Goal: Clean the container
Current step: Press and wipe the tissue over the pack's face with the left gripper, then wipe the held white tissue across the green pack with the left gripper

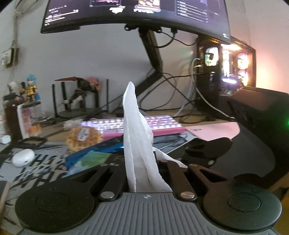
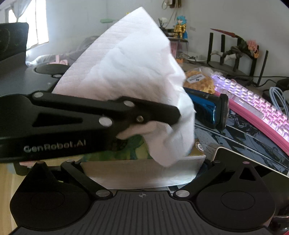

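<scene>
The white tissue (image 1: 137,137) hides the left tool's (image 1: 139,162) fingertips and the middle of the pink keyboard (image 1: 162,124). In the right wrist view the tissue covers much of the blue shaver (image 2: 206,110), and the right tool's own fingertips cannot be made out. The monitor (image 1: 135,12) is cut off by the top edge.

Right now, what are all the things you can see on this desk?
tissue: one, white, sticking up from the left claw
tissue box: one, green and yellow, under the tissue
keyboard: one, pink, behind the box
waffle packet: one, golden, by the keyboard
shaver-like gadget: one, blue, beside the waffles
earbud case: one, white, on the mat
toy figures: two clear, back by the wall
monitor: one, black, overhead
computer tower: one, black, glowing
left claw: black, shut on tissue
right claw: black, jaws wide apart
</scene>
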A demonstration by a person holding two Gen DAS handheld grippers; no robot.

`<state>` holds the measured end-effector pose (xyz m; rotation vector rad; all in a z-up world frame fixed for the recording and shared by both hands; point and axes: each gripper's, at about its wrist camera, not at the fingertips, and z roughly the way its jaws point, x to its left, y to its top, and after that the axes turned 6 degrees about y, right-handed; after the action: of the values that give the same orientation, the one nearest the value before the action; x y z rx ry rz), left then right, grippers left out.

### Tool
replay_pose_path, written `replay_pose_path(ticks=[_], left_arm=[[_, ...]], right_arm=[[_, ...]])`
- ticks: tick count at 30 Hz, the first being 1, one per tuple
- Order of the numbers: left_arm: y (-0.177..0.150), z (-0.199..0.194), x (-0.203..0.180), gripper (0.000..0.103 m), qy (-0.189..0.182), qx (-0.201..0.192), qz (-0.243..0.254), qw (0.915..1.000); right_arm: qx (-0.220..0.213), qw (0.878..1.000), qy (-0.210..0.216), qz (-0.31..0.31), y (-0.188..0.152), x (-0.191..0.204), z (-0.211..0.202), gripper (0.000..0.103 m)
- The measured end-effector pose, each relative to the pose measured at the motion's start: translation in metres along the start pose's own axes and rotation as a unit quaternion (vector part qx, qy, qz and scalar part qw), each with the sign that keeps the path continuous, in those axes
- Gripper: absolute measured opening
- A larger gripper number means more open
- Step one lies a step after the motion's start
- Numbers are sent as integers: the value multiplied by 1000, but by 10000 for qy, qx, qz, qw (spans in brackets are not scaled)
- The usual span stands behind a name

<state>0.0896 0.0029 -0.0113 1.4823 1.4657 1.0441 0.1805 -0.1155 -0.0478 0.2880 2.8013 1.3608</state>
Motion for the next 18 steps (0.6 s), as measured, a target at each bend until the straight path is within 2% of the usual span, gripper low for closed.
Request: replay_pose_path(ticks=[3, 9, 18], left_arm=[[-1, -4, 2, 5, 12, 3, 8, 10000], [-3, -11, 0, 5, -240, -39, 182, 9995], [0, -3, -8, 5, -428, -10, 182, 9989]], right_arm=[[0, 10000, 0, 0, 0, 0, 0, 103], [1, 10000, 0, 0, 0, 0, 0, 103], [0, 10000, 1, 0, 0, 0, 0, 103]])
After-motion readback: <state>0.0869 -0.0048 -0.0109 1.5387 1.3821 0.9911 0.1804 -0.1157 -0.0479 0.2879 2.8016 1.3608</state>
